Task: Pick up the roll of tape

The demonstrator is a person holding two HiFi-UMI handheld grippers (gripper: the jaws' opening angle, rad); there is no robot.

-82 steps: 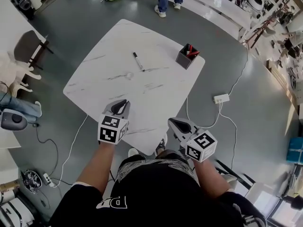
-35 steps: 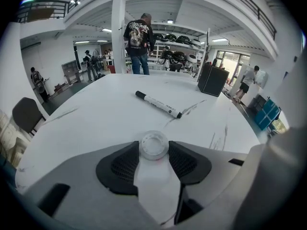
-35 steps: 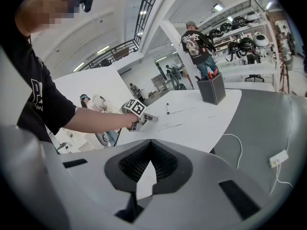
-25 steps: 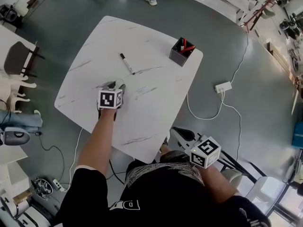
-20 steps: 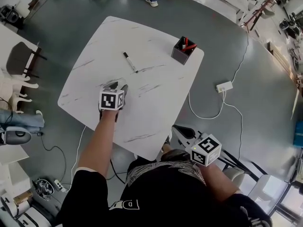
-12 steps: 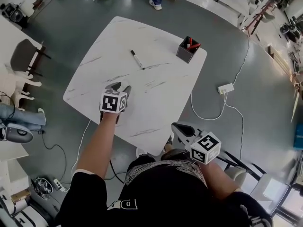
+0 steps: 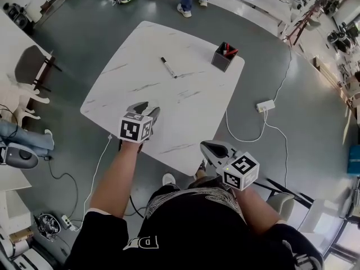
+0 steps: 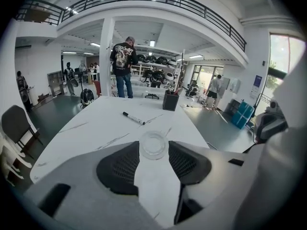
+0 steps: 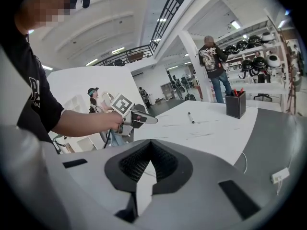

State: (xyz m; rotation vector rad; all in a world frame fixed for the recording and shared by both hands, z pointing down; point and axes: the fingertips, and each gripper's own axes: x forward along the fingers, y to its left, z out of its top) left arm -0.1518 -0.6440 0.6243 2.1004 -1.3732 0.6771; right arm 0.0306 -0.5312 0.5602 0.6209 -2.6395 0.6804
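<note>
The tape, a small clear roll, sits between the tips of the left hand-held gripper. In the left gripper view the two ribbed pads press on its opposite sides, so this hand-held gripper is clamped on the tape. In the head view the roll itself is too small to make out.

That hand-held gripper hangs over the near edge of the white, grey-veined worktop. In the right gripper view it shows raised off the surface, pointing across it.

The right hand-held gripper is held low, off the worktop's near side and close to the person's body. Its jaws are together with nothing between them, and the tips meet in the right gripper view.

Farther out on the worktop lies a marker, well apart from the tape. At the far right corner stands a dark pen pot with red and black pens in it.

Beyond the far edge a person in a dark shirt and jeans stands with their back to the left gripper's camera. On the grey floor to the right lies a white power strip with its cable, and a chair stands to the left.
</note>
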